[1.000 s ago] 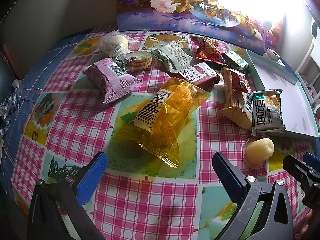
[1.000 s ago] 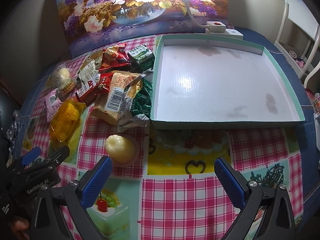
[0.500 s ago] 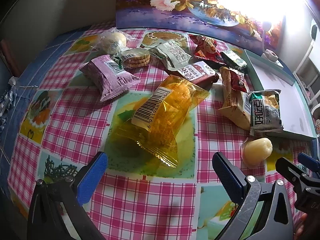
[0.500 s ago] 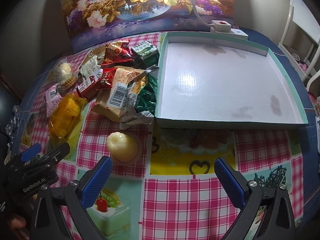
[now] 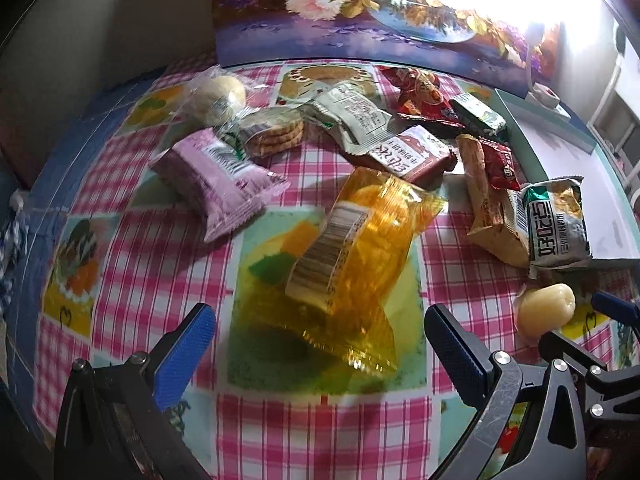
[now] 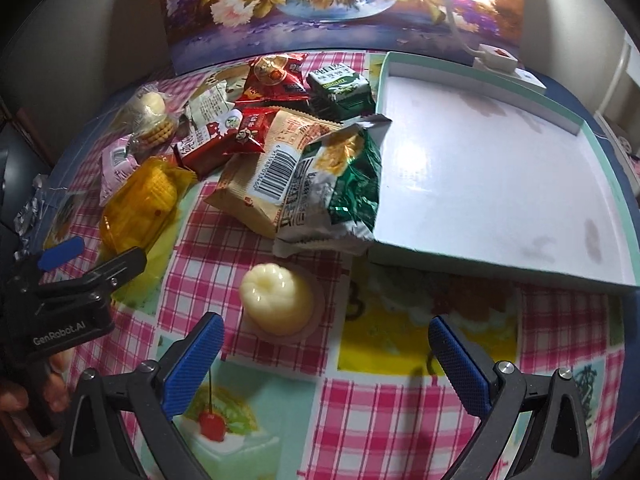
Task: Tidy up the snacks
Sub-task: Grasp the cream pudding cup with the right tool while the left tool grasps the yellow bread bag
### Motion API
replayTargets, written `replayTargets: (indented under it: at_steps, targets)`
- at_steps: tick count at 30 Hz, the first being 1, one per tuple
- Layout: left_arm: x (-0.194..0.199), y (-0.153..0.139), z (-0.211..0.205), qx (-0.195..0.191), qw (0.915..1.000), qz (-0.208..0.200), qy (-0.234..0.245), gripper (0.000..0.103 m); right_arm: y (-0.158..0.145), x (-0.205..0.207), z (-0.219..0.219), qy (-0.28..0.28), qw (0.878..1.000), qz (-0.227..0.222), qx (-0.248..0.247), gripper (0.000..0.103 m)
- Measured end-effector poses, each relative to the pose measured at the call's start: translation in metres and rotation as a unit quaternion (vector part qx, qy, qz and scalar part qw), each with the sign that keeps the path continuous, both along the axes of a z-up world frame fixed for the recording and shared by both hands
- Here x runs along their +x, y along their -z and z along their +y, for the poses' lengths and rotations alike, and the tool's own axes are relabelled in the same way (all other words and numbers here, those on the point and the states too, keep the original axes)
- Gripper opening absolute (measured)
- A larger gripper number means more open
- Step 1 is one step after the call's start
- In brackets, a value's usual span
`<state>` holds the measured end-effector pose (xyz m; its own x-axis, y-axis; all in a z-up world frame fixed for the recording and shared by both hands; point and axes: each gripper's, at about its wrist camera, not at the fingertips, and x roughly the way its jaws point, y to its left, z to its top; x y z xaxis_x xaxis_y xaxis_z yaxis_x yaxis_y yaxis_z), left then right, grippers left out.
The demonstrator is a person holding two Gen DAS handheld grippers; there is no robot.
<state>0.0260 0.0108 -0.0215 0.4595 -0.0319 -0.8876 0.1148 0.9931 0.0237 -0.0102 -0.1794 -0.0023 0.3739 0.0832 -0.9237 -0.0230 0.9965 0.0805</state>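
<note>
Sorting has not begun: the shallow white tray with a teal rim is bare, the snacks lie beside it, including the orange translucent packet and pale jelly cup, and the left gripper and right gripper gape, holding nothing.

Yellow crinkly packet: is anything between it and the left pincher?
Nothing visible. In the left wrist view the orange-yellow packet lies on the checked tablecloth straight ahead of the open left gripper, with only bare cloth between the fingertips and the wrapper's near edge. The other snacks lie beyond it or off to the sides.
</note>
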Motion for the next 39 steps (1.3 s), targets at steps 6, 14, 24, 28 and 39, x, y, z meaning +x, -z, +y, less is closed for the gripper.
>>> replayTargets:
  at_steps: [6,14,24,28,39]
  targets:
    - [0.012,0.003,-0.006,0.003,0.9998,-0.005,0.019,0.103,0.008,0.010,0.001,-0.009,1.000,0.003,0.000,0.085]
    - [0.018,0.008,-0.003,-0.008,0.9997,-0.011,0.019,0.101,0.005,0.017,0.011,-0.032,0.999,-0.015,0.006,0.046]
    - [0.013,0.006,0.001,-0.028,0.9993,-0.013,0.023,0.055,0.004,0.016,0.011,-0.033,0.999,-0.012,0.013,0.042]
    - [0.009,0.003,0.002,-0.032,0.9992,-0.013,0.021,0.051,0.003,0.014,0.011,-0.034,0.999,-0.010,0.018,0.039]
    - [-0.007,-0.021,0.004,-0.039,0.9991,-0.018,0.005,0.049,-0.012,0.007,0.004,-0.025,0.999,-0.018,0.042,0.039]
